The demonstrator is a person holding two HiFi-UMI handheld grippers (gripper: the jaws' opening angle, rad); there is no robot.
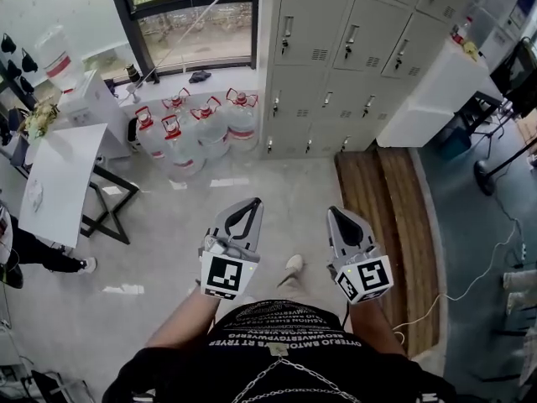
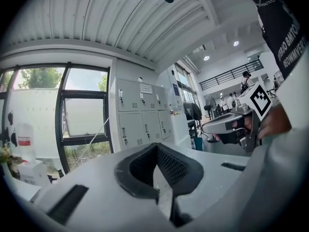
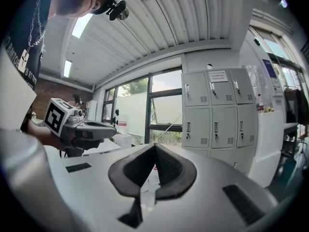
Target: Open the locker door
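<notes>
A bank of grey lockers (image 1: 352, 49) stands against the far wall, every door closed, each with a small handle. The same lockers (image 2: 140, 112) show in the left gripper view and fill the right half of the right gripper view as lockers (image 3: 217, 110). My left gripper (image 1: 251, 203) and right gripper (image 1: 337, 212) are held side by side at waist height, well short of the lockers and pointing toward them. Both are shut, with the tips touching and nothing between them. The left gripper (image 2: 155, 147) and the right gripper (image 3: 154, 147) each show dark pads meeting.
Several large water jugs (image 1: 197, 128) stand on the floor left of the lockers, under a window. A white table (image 1: 63, 179) is at the left, with a person's leg (image 1: 33, 252) beside it. A white counter (image 1: 428, 91) and a wooden platform (image 1: 386, 225) lie to the right.
</notes>
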